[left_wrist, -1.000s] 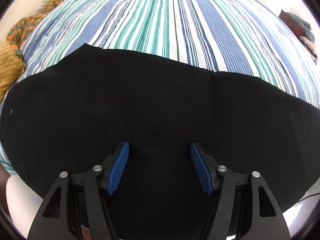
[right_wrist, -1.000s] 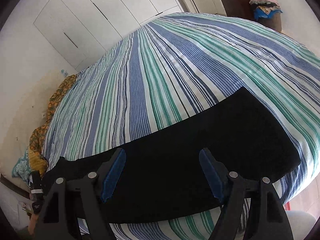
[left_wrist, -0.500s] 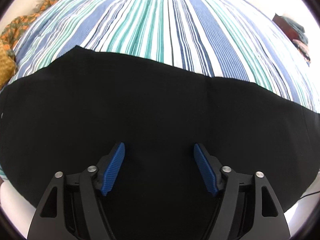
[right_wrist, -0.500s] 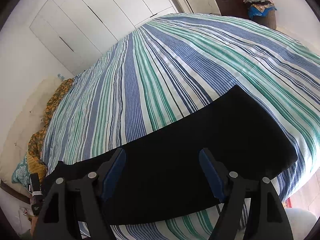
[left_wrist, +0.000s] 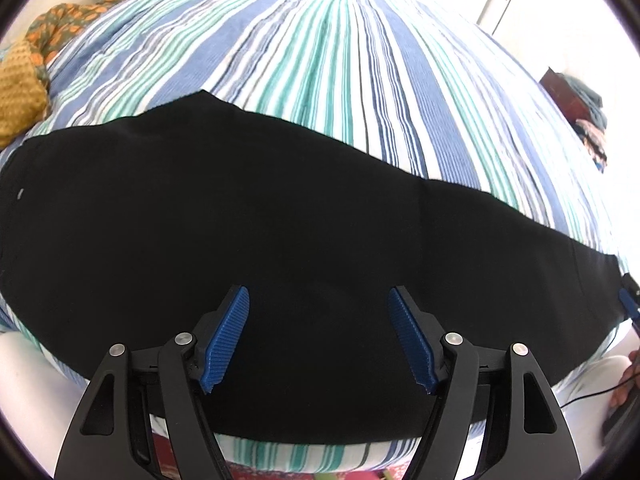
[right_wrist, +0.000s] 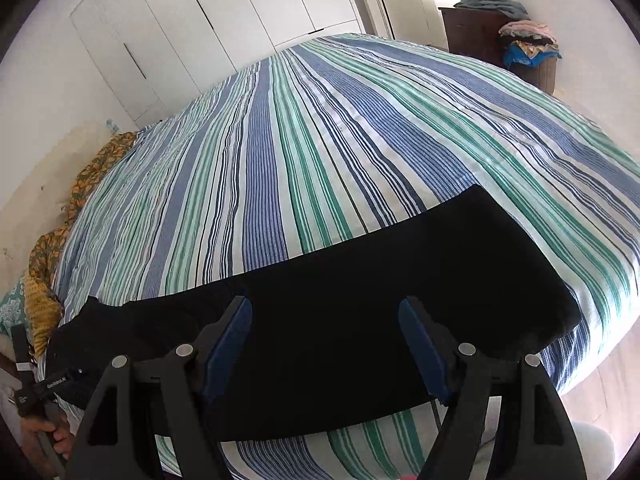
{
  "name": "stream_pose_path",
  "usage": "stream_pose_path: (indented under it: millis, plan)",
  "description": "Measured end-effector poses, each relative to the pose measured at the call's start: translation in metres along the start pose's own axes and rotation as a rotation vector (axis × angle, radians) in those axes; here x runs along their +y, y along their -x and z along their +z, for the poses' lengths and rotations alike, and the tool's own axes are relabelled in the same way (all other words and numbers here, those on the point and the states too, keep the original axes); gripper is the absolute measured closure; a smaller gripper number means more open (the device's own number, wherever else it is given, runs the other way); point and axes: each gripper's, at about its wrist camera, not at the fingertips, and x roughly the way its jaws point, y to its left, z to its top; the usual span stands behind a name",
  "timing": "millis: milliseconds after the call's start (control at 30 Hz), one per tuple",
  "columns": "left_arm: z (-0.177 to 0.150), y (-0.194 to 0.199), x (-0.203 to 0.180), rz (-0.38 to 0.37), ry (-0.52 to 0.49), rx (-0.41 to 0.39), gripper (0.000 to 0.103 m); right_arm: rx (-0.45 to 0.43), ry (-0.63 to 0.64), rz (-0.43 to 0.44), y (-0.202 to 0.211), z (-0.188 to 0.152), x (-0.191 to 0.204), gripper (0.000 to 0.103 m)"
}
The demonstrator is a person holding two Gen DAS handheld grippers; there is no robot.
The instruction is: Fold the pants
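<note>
Black pants (left_wrist: 280, 216) lie flat as a long band along the near edge of a striped bed (left_wrist: 320, 60). My left gripper (left_wrist: 318, 336) hovers above their near edge, open and empty, blue pads wide apart. In the right wrist view the pants (right_wrist: 360, 288) stretch from lower left to the right, ending in a square end near the bed's right side. My right gripper (right_wrist: 324, 350) is open and empty above them. The right gripper's tip shows in the left wrist view (left_wrist: 628, 300) at the far right edge.
Orange patterned cloth (left_wrist: 24, 80) lies bunched at the bed's left side. White wardrobe doors (right_wrist: 220, 24) stand behind the bed. A dark cabinet with piled clothes (right_wrist: 520, 40) stands at the far right. The left hand and its gripper (right_wrist: 40, 400) show at the lower left.
Both views shifted a little; the left gripper has drawn back slightly, showing the bed's front edge below the pants. Both grippers stay open.
</note>
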Motion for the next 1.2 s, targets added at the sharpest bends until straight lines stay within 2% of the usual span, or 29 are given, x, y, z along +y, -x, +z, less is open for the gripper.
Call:
stream_pose_path:
  millis: [133, 233, 333, 400, 467, 533, 667, 733, 800, 867, 1000, 1067, 1100, 1200]
  plan:
    - [-0.005, 0.003, 0.012, 0.028, 0.021, -0.018, 0.029, -0.004, 0.063, -0.022, 0.002, -0.003, 0.01, 0.027]
    - [-0.011, 0.006, 0.016, 0.017, 0.06, -0.023, 0.029, -0.002, 0.105, -0.038, 0.002, -0.006, 0.017, 0.027]
    - [-0.015, 0.008, 0.015, 0.014, 0.049, -0.033, 0.029, 0.003, 0.152, -0.045, 0.002, -0.008, 0.024, 0.027]
    - [-0.019, 0.012, 0.007, 0.012, 0.017, -0.053, 0.028, -0.001, 0.171, -0.03, 0.003, -0.009, 0.029, 0.027]
    - [-0.022, 0.013, -0.001, 0.016, -0.031, -0.066, 0.027, 0.004, 0.123, 0.035, 0.005, -0.008, 0.028, 0.027]
    - [-0.023, 0.009, -0.01, 0.025, -0.07, -0.062, 0.027, 0.075, 0.045, 0.119, -0.006, -0.006, 0.024, 0.027]
    - [-0.024, 0.011, -0.012, 0.027, -0.069, -0.067, 0.027, 0.246, 0.037, 0.163, -0.042, 0.002, 0.019, 0.027]
    - [-0.026, 0.017, -0.007, 0.024, -0.065, -0.085, 0.027, 0.336, 0.07, 0.123, -0.062, 0.008, 0.005, 0.028]
    - [-0.031, 0.025, 0.001, 0.042, -0.076, -0.112, 0.026, 0.354, 0.103, 0.092, -0.065, 0.022, -0.015, 0.029]
    - [-0.04, 0.029, 0.011, 0.063, -0.073, -0.126, 0.025, 0.36, 0.093, 0.0, -0.06, 0.043, -0.044, 0.029]
    - [-0.052, 0.024, 0.04, 0.019, 0.038, -0.119, 0.025, 0.249, -0.004, -0.157, -0.019, 0.088, -0.119, 0.029]
    - [-0.049, 0.023, 0.04, 0.013, 0.05, -0.13, 0.025, 0.186, -0.163, -0.127, 0.002, 0.1, -0.154, 0.028]
    - [-0.047, 0.023, 0.036, 0.016, 0.031, -0.141, 0.024, 0.175, -0.239, -0.072, 0.007, 0.103, -0.166, 0.028]
    - [-0.051, 0.017, 0.025, 0.028, -0.038, -0.141, 0.024, 0.249, -0.343, 0.117, -0.002, 0.095, -0.178, 0.028]
